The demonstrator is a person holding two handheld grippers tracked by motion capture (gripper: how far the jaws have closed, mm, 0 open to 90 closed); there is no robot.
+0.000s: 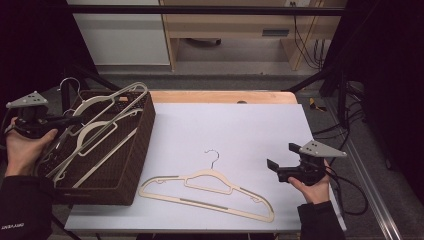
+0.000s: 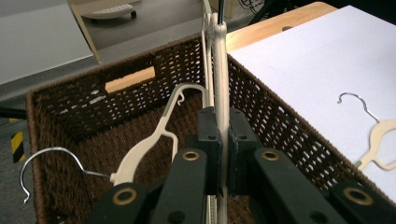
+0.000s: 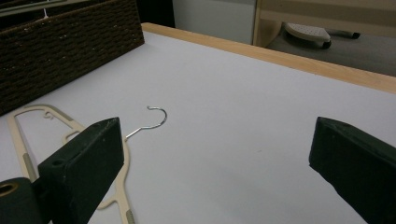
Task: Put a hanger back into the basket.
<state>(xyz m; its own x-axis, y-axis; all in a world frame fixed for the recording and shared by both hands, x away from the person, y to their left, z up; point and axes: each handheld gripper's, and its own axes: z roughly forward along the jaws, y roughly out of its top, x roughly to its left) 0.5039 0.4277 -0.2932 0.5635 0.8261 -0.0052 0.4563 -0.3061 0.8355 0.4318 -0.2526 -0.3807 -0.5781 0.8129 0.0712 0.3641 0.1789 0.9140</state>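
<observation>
Open white bench (image 1: pixel 240 125) right of the wicker basket (image 1: pixel 142 145), interrupted near the front edge by one flat hanger (image 1: pixel 210 192). Basket interior crowded with tangled hangers (image 1: pixel 95 135), leaving little room between its walls.

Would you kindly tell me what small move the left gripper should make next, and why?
Probably lift a little: the left gripper has its jaws shut on a cream plastic hanger standing among other hangers in the brown wicker basket, so raising should free it.

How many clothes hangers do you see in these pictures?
3, perhaps more hidden: one hanger on the white table, one held hanger clamped in the left gripper over the basket, one loose hanger inside.
</observation>
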